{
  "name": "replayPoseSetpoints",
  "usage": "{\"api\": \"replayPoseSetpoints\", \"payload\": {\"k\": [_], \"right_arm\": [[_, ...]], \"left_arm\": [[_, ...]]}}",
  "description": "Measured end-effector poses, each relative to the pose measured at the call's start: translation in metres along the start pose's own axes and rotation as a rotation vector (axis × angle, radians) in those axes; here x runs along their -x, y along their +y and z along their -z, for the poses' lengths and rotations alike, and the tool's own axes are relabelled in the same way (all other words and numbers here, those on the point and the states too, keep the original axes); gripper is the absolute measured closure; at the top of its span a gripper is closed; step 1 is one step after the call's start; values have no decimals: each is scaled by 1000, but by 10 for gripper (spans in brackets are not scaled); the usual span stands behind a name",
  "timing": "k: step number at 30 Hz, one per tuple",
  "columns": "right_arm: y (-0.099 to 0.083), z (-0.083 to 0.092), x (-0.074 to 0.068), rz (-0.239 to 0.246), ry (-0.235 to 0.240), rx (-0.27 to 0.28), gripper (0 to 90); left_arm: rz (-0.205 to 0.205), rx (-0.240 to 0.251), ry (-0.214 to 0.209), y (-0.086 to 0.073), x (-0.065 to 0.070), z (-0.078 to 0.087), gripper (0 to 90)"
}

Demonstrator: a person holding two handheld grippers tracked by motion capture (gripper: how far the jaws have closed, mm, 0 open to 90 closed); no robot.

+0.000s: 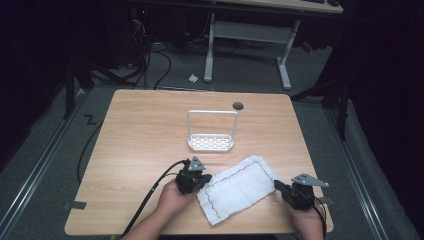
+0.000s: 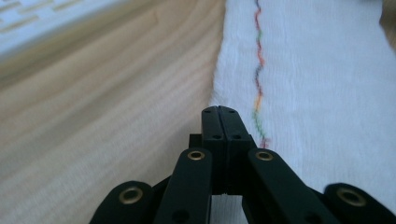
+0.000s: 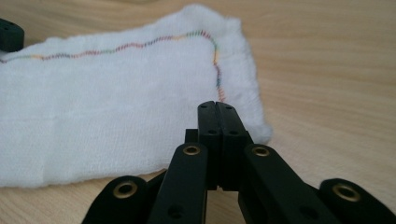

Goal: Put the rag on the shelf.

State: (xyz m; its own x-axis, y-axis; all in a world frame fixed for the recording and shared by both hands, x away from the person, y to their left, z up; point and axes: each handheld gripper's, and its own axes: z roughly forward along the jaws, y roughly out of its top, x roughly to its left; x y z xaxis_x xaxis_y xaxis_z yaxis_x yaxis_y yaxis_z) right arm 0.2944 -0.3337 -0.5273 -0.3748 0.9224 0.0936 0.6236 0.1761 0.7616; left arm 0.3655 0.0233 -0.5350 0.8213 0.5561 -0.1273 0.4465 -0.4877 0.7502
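Both jaws closed, apparently pinching opposite ends of the white cloth [image 1: 239,187].

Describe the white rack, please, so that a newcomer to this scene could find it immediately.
Start at the wooden table and look past the white cloth toward the far edge. The rack stands there: a slotted white base with a tall hoop handle, the one upright thing.

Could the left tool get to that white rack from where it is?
Probably yes. The left tool sits by the cloth, and bare table lies between it and the rack.
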Motion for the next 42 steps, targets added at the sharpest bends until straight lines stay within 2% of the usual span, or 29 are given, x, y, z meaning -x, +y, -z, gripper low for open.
{"api": "replayPoseSetpoints", "payload": {"k": [2,4,8,13,15,18,21,22,26,28,32,34,37,38,40,42], "right_arm": [[0,-7,-3,29,0,-31,899],[4,-12,-6,25,3,-37,898],[16,-28,-15,43,26,-49,898],[45,-64,-42,137,68,-73,900],[58,-81,-55,169,85,-71,900],[75,-103,-75,212,117,-80,899],[86,-115,-87,241,121,-96,873],[88,-115,-88,248,116,-93,839],[87,-102,-87,229,112,-42,827],[83,-93,-84,225,118,-20,820],[72,-81,-79,214,115,-2,802],[68,-77,-76,217,116,2,787],[65,-75,-73,197,118,10,769],[64,-74,-71,194,120,14,767],[63,-74,-69,185,120,23,764],[63,-75,-67,175,124,28,752]], "left_arm": [[-1,-10,2,-6,4,7,900],[4,-12,6,-15,10,16,900],[42,2,-5,-36,23,34,900],[46,5,-11,-50,36,47,900],[69,11,-18,-54,37,50,900],[102,54,-13,-59,36,57,900],[112,156,23,-58,33,69,898],[115,193,40,-57,31,74,880],[120,356,123,-50,21,91,835],[124,405,156,-43,15,95,808],[136,413,175,-30,1,90,754],[142,396,189,-24,-7,81,713],[184,339,183,-15,-22,63,650],[192,326,194,-13,-27,57,632],[195,322,232,-7,-35,48,606],[220,309,232,-1,-43,39,562]]}}
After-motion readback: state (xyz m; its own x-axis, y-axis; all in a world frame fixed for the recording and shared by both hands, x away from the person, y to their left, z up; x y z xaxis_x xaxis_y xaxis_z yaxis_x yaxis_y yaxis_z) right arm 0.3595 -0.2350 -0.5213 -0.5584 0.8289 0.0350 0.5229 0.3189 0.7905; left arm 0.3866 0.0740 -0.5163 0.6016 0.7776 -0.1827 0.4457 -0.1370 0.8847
